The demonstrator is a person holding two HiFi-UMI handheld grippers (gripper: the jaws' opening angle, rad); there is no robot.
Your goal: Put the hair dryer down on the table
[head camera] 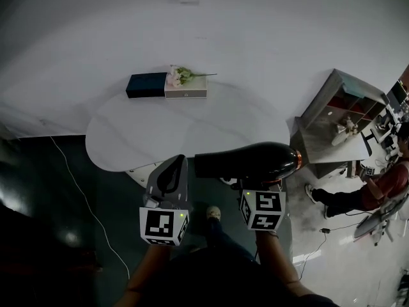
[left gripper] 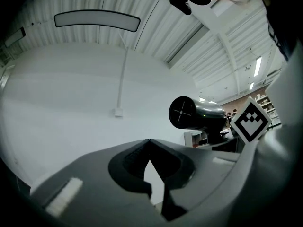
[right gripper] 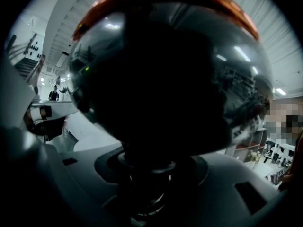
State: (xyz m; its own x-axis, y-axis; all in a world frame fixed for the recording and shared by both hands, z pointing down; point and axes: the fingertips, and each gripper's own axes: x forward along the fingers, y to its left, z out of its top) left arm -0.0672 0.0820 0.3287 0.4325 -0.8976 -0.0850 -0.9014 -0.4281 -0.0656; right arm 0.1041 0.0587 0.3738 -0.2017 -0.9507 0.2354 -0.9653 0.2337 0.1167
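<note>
In the right gripper view the dryer (right gripper: 165, 79) blocks almost everything. I only make out its handle dropping between the jaws of the right gripper (right gripper: 147, 174), which are clamped on it. In the head view that grip is hidden under the barrel. The dryer lies level just above the right gripper, nozzle toward the left gripper (head camera: 174, 168), held off the table (head camera: 128, 139) by its near edge. The left gripper's jaws meet at the tips, with nothing between them.
</note>
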